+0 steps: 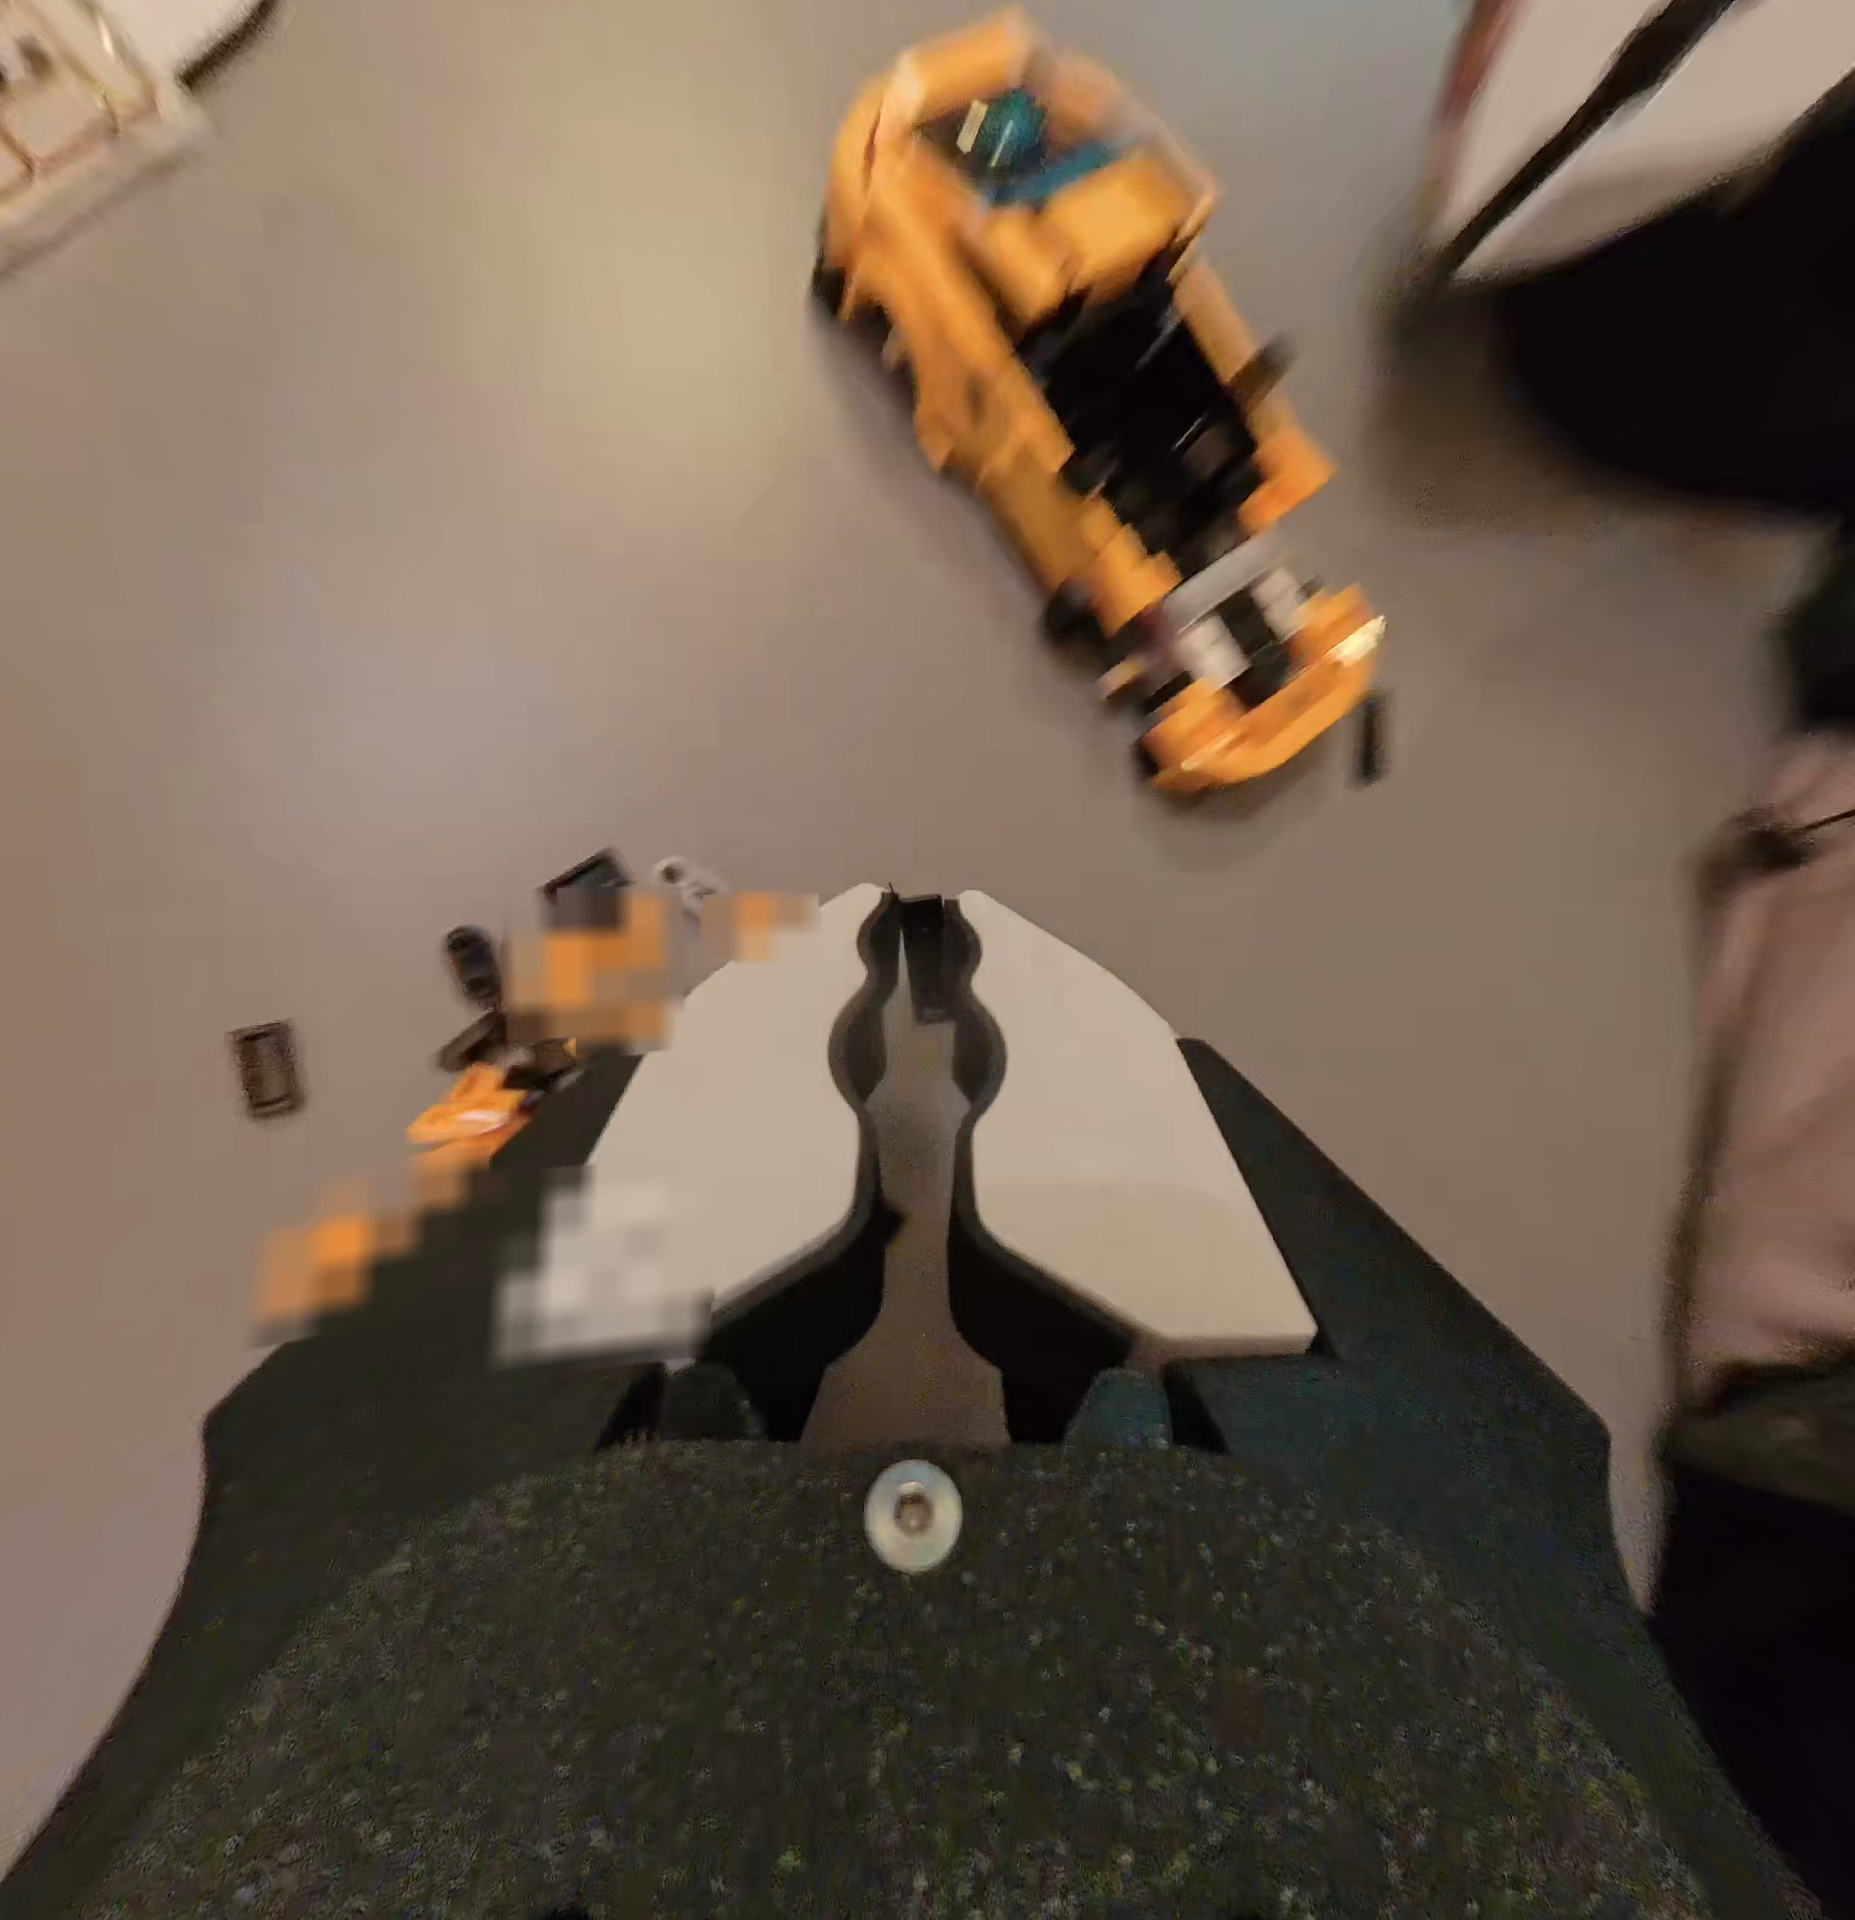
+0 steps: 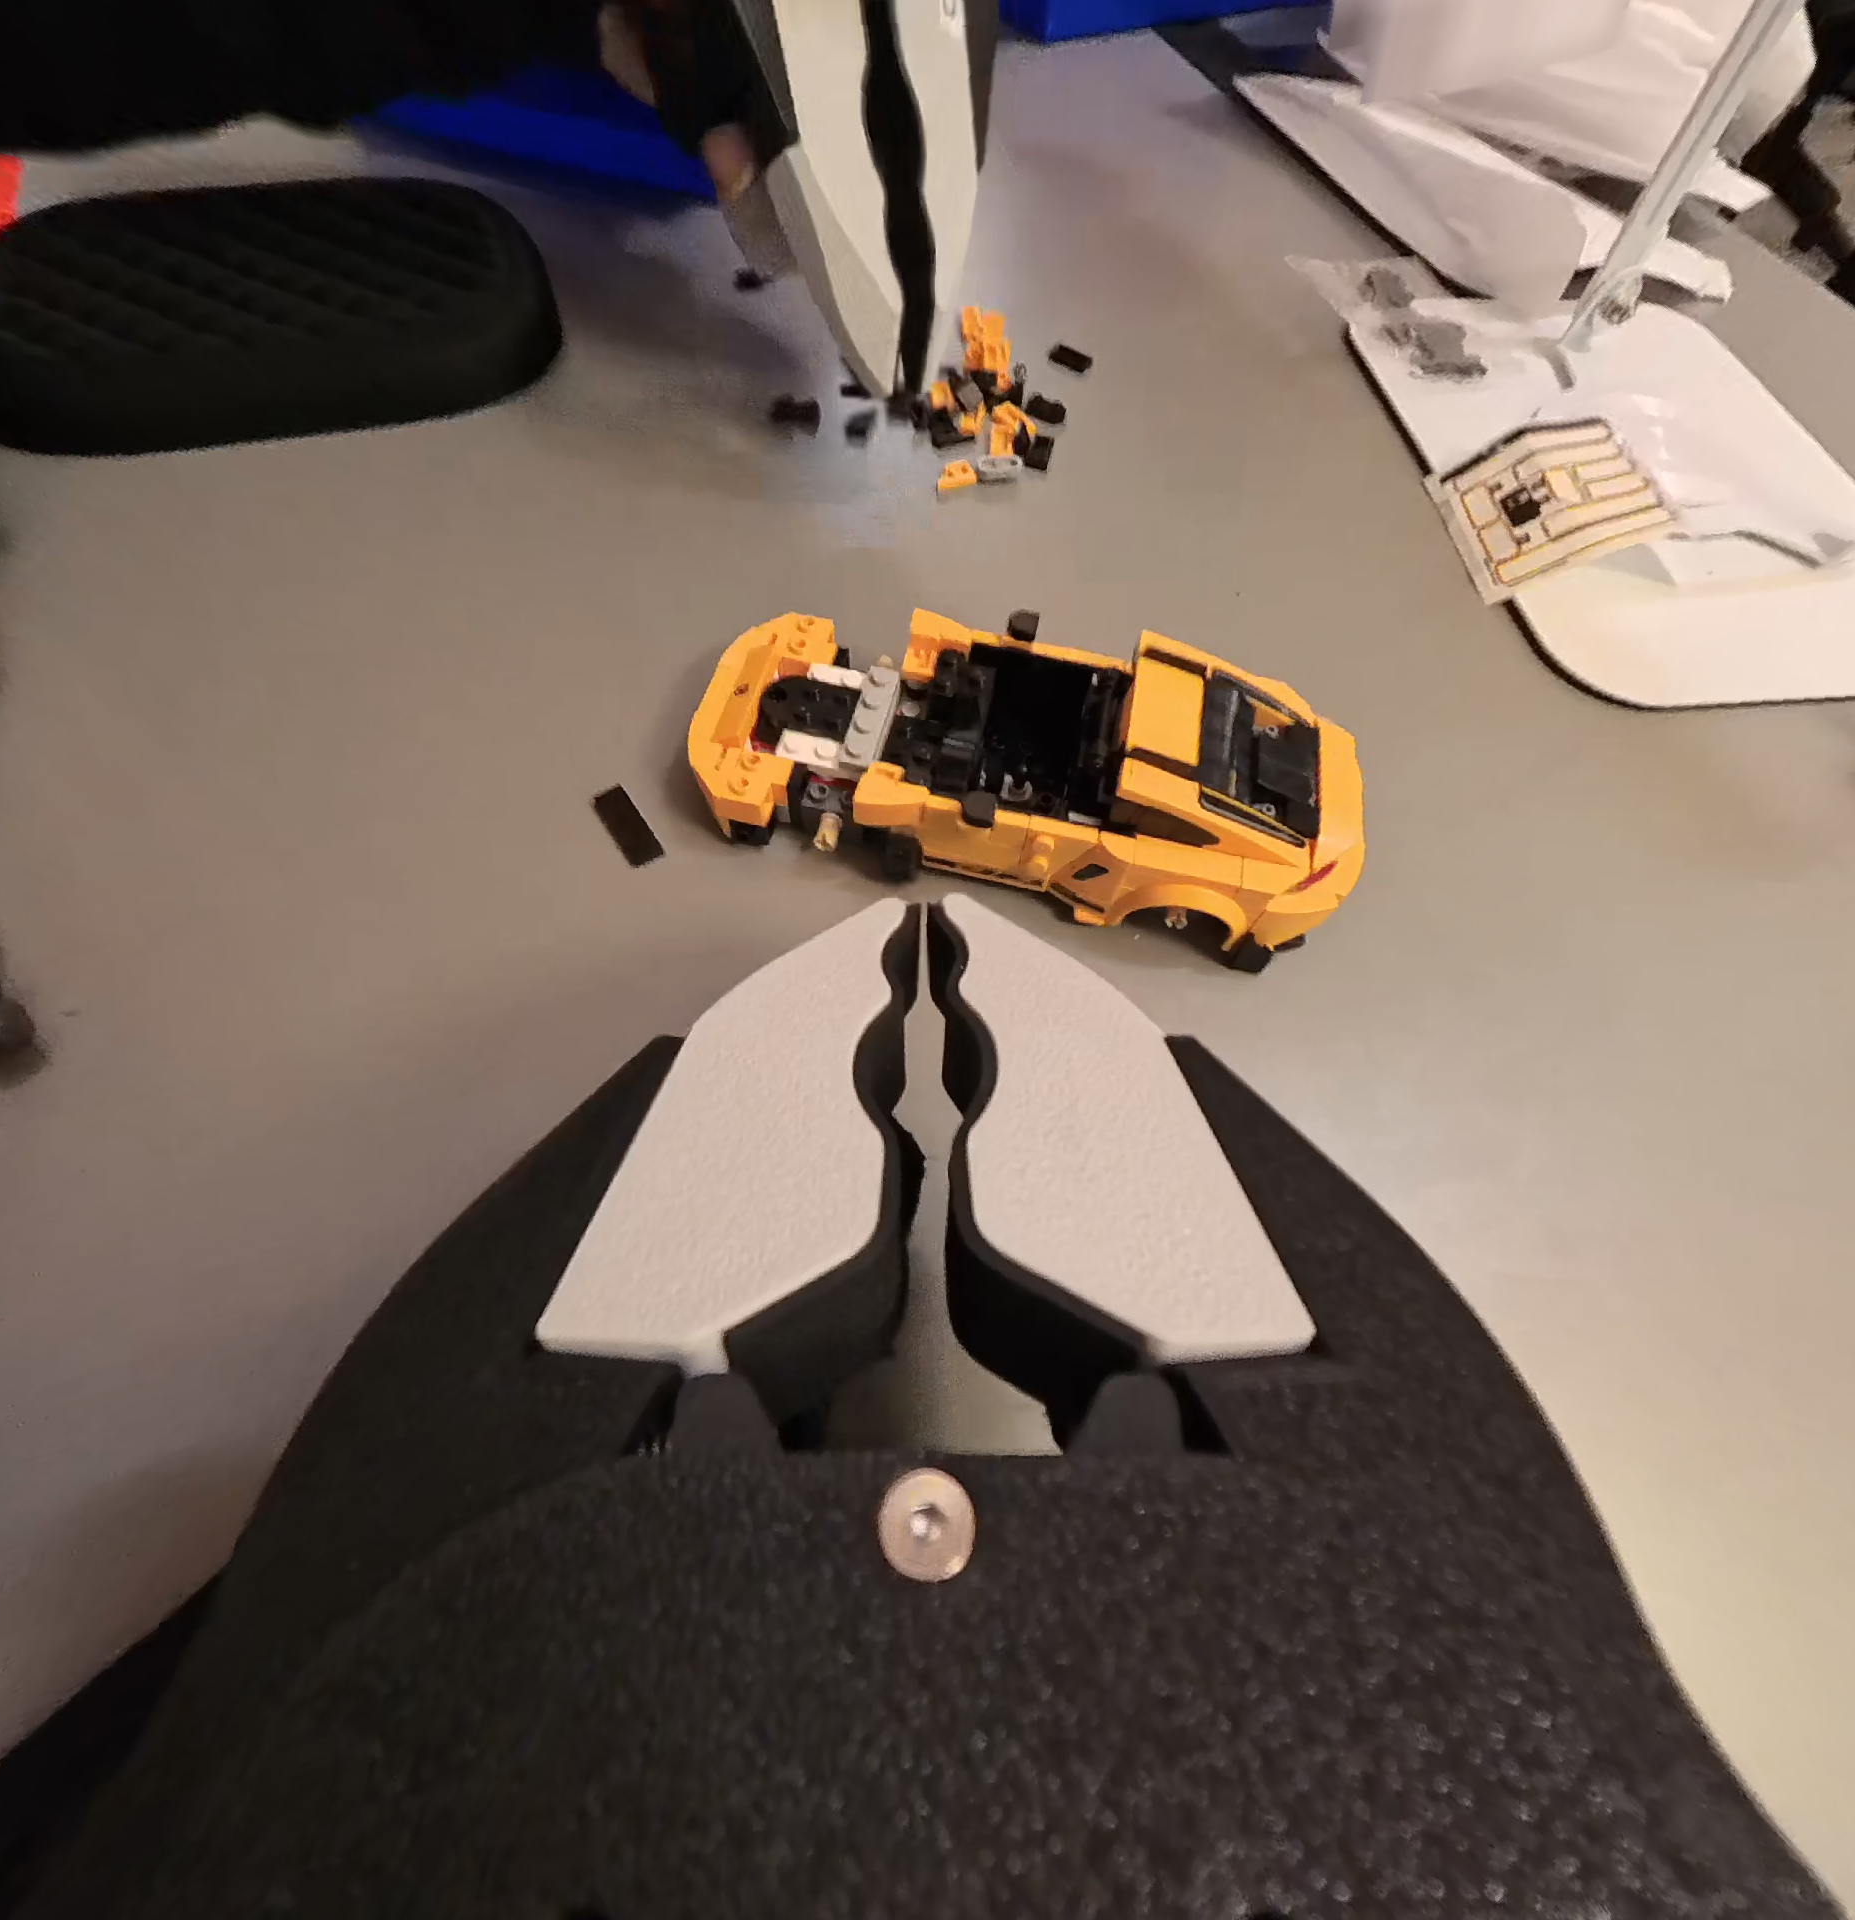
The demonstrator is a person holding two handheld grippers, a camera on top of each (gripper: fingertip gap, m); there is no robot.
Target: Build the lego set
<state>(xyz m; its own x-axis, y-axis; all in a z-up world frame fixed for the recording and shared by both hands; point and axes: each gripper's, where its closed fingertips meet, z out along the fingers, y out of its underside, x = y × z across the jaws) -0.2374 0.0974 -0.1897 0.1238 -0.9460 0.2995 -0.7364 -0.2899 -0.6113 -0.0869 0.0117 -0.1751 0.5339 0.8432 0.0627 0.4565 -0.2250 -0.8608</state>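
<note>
Black small piece pinched in the left gripper (image 1: 907, 906)
Right gripper (image 2: 924, 910) closed, empty; next, I judge, seat piece on the yellow car (image 2: 1027, 769)

A partly built orange and black brick car (image 2: 1027, 774) is seen on a grey table (image 2: 331, 727), roof open, just beyond the right gripper (image 2: 924, 914), whose grey fingers are nearly closed on nothing. A flat black tile (image 2: 627, 824) lies beside the car's front. Farther off, the left gripper (image 2: 895, 390) is lowered at a pile of small orange and black bricks (image 2: 990, 405).
</note>
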